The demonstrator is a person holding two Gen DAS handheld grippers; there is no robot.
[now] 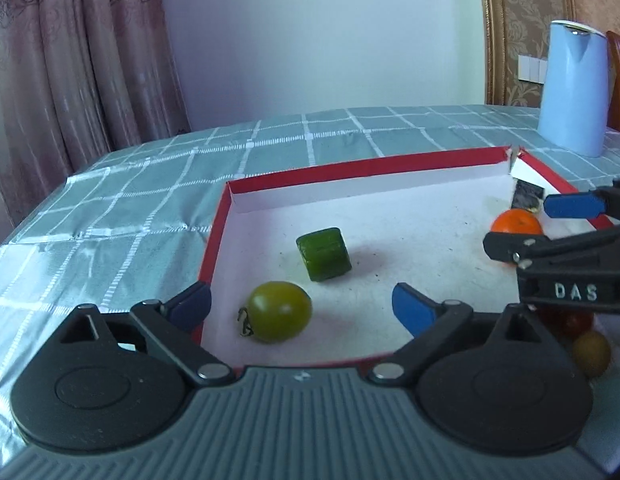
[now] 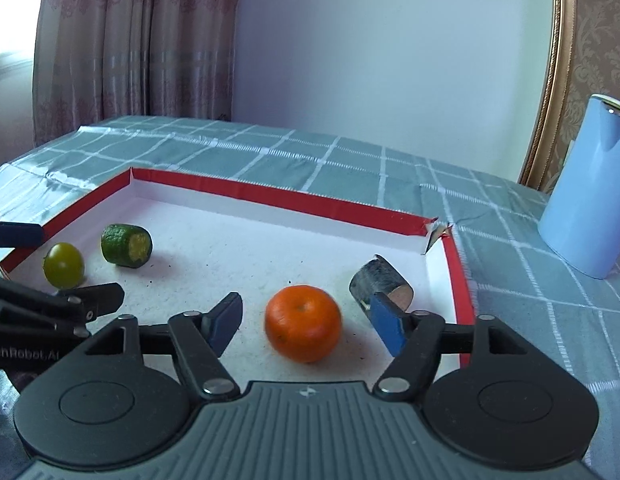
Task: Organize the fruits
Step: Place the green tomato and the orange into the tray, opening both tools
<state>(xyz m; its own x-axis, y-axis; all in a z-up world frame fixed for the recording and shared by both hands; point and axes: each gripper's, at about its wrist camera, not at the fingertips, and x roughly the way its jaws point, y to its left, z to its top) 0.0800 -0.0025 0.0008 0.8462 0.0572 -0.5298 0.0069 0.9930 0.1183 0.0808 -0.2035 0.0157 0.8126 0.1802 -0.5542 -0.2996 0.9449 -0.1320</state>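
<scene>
A shallow red-rimmed white tray [image 1: 350,168] [image 2: 290,196] lies on the checked tablecloth. In the left wrist view a green tomato [image 1: 278,312] sits on the tray floor between the wide-open fingers of my left gripper [image 1: 302,308], touching neither pad. A green cucumber chunk [image 1: 324,254] [image 2: 126,245] lies just beyond it. In the right wrist view an orange [image 2: 304,328] rests between the fingers of my right gripper [image 2: 306,322], with gaps on both sides. A dark cut piece [image 2: 380,284] stands behind the right finger, near the tray's torn corner.
A light blue jug [image 1: 574,88] [image 2: 586,192] stands on the cloth at the right, past the tray. A red tomato [image 1: 570,320] and a yellowish fruit [image 1: 592,354] lie under the right gripper's body. Curtains and a wall are behind the table.
</scene>
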